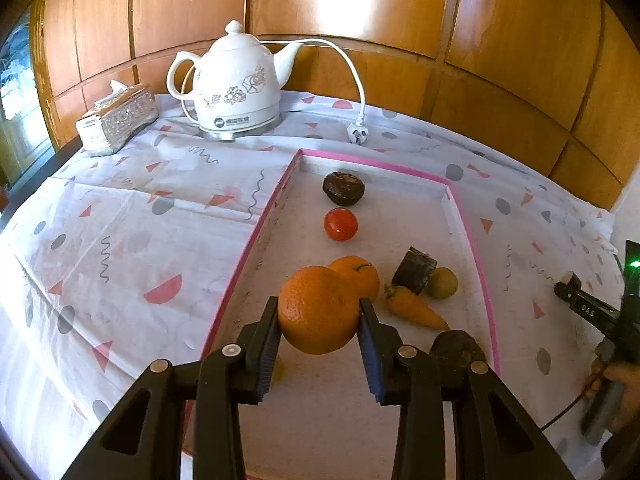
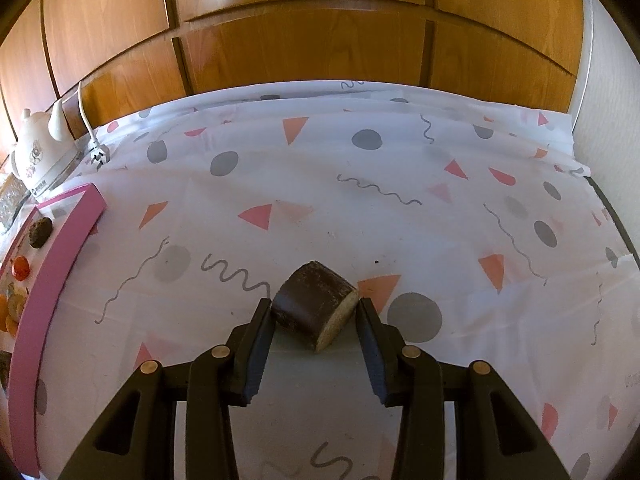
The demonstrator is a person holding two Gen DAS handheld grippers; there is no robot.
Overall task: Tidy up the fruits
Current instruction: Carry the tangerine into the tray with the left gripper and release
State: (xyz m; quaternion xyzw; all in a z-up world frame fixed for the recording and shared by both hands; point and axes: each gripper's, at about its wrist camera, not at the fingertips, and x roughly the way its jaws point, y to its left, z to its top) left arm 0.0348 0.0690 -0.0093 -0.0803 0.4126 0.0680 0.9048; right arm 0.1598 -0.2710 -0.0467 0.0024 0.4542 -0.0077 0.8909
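Note:
My left gripper is shut on a large orange, held over the near part of the pink-rimmed tray. In the tray lie a dark wrinkled fruit, a red tomato, a smaller orange, a dark cut chunk, a yellow-green fruit, a carrot and another dark fruit. To the right of the tray, my right gripper is shut on a dark brown cut piece with a pale cut face, just above the patterned cloth.
A white kettle with its cord and plug stands behind the tray, a tissue box to its left. Wooden panels wall the back. The patterned cloth spreads wide right of the tray rim.

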